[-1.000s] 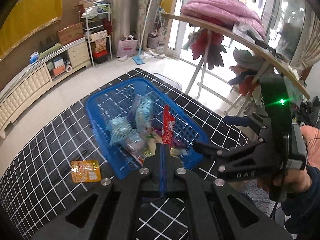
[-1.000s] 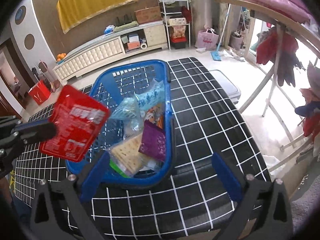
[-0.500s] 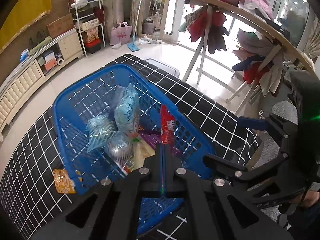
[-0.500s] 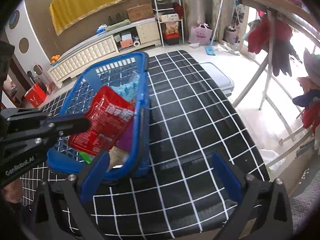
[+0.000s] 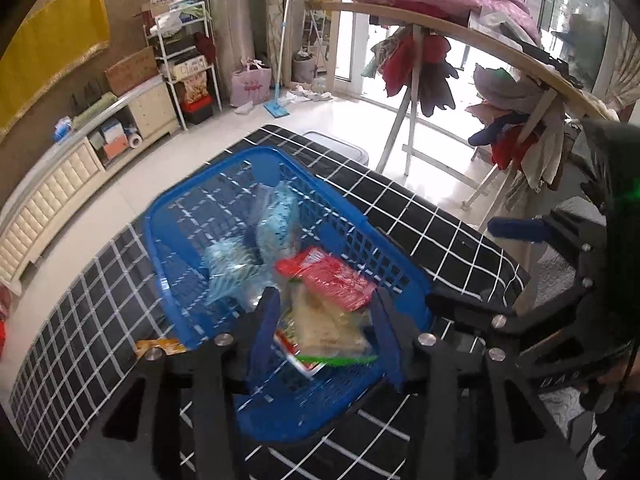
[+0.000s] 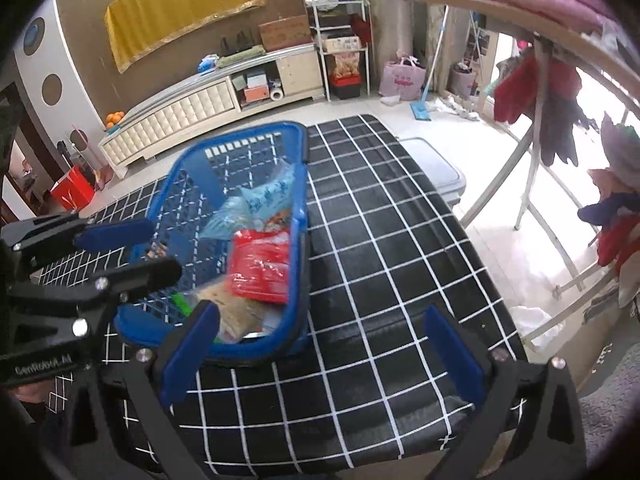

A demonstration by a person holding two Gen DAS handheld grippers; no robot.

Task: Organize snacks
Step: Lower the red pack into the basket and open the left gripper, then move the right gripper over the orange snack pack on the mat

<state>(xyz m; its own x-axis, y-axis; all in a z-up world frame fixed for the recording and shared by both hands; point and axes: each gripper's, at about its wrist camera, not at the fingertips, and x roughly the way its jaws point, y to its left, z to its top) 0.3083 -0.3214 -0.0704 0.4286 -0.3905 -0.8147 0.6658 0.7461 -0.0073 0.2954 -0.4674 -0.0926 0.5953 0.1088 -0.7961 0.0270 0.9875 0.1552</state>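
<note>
A blue mesh basket (image 5: 172, 216) (image 6: 188, 160) sits on the black checked table and holds several snack packs. A red snack packet (image 5: 332, 280) (image 6: 260, 268) lies loose on top of the pile, near the basket's right wall. My left gripper (image 5: 324, 320) (image 6: 140, 248) hovers over the basket's near end, its jaws opening, with nothing pressed between the blue pads. My right gripper (image 6: 320, 344) hangs open over the table just right of the basket, holding nothing. An orange snack packet (image 5: 160, 346) lies on the table by the basket's left corner, partly hidden.
The black tablecloth with white grid (image 6: 380, 240) stretches right of the basket. A clothes rack (image 5: 440, 40) with hanging garments stands beyond the table's far right edge. A low white cabinet (image 6: 180, 108) lines the back wall.
The left gripper carried the red packet over the basket, then its jaws parted and the packet dropped onto the pile. The right gripper stayed open beside the basket.
</note>
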